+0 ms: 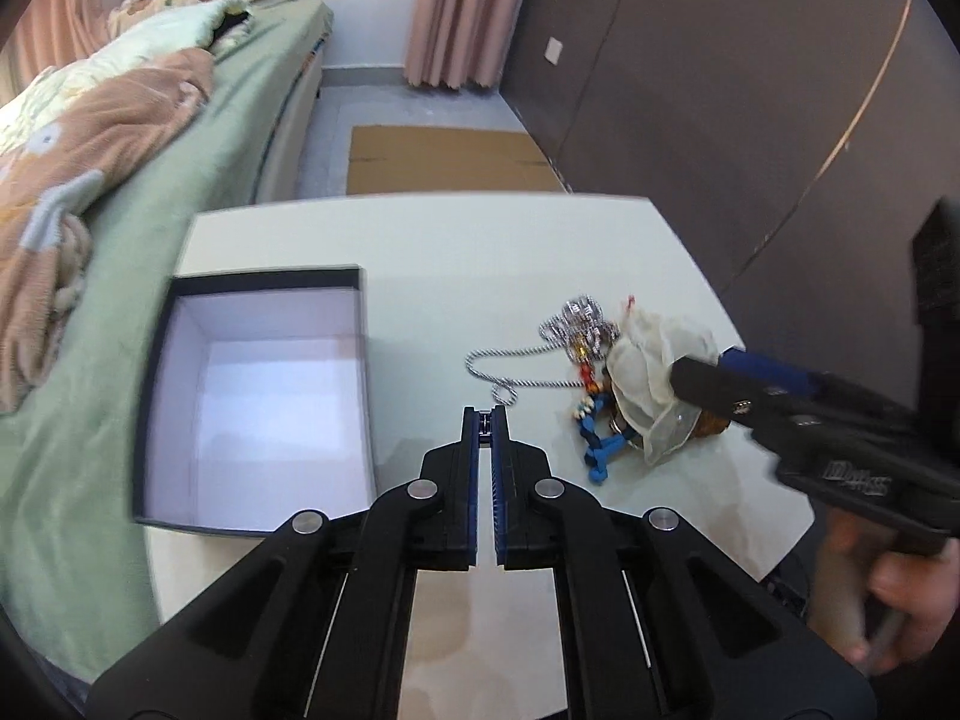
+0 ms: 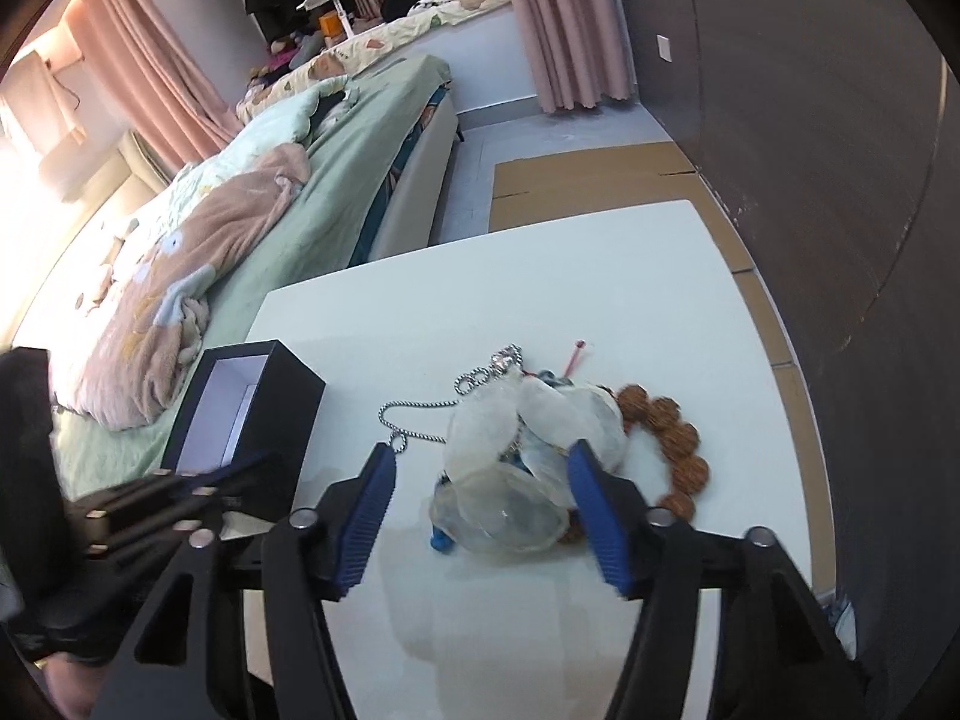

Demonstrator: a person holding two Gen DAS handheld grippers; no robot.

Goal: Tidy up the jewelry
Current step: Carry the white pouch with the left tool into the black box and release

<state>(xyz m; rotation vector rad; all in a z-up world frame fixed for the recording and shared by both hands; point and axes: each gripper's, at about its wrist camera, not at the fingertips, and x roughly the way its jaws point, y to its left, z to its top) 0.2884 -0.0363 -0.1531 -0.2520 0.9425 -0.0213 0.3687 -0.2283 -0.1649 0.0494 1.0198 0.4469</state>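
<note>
A jewelry pile lies on the white table (image 1: 432, 252): a silver chain (image 1: 510, 366), a sheer white pouch (image 1: 654, 372), a blue braided cord (image 1: 600, 456) and a brown bead bracelet (image 2: 678, 450). An open dark box with a white inside (image 1: 258, 396) stands to the left. My left gripper (image 1: 486, 420) is shut and empty, between box and pile. My right gripper (image 2: 480, 468) is open, its fingers on either side of the pouch (image 2: 516, 462). It also shows in the left wrist view (image 1: 690, 375) with its tip at the pouch.
A bed with a green sheet (image 1: 150, 180) and a brown blanket runs along the table's left side. Flat cardboard (image 1: 444, 156) lies on the floor beyond the table. A dark wall panel (image 1: 720, 90) stands at the right. The box also shows in the right wrist view (image 2: 252, 414).
</note>
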